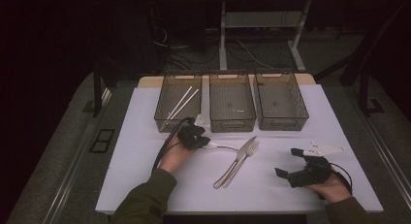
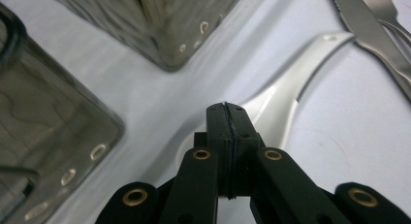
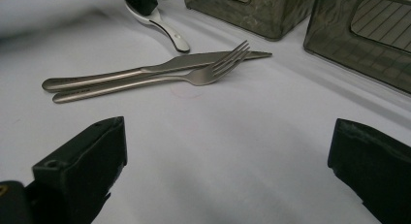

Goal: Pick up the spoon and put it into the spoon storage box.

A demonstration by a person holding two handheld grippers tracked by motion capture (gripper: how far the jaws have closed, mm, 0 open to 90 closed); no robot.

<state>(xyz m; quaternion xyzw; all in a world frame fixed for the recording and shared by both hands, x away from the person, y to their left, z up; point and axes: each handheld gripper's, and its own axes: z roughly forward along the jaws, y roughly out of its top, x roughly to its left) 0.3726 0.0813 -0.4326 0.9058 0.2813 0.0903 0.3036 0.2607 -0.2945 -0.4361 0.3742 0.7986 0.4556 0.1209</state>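
Gripping a white spoon (image 2: 283, 95) by its bowel-end handle, the left gripper (image 1: 193, 136) has its jaws pinched tight on it, near the left bin (image 1: 177, 102), which holds chopsticks (image 1: 181, 102). Right gripper (image 1: 303, 171) rests w/ jaws wide, empty, at the near right of the table (image 1: 145, 185). Knife (image 1: 236, 161) & fork (image 1: 245, 158) lie crossed at centre. Judgement: lift straight up, keep the spoon level, clear the bin wall before lowering. Spoon's bowl is hidden under the jaws; grip depth hard to tell.

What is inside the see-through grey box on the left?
Two white chopsticks lie slanted inside the left see-through grey box. Its near corner is hidden by the left gripper.
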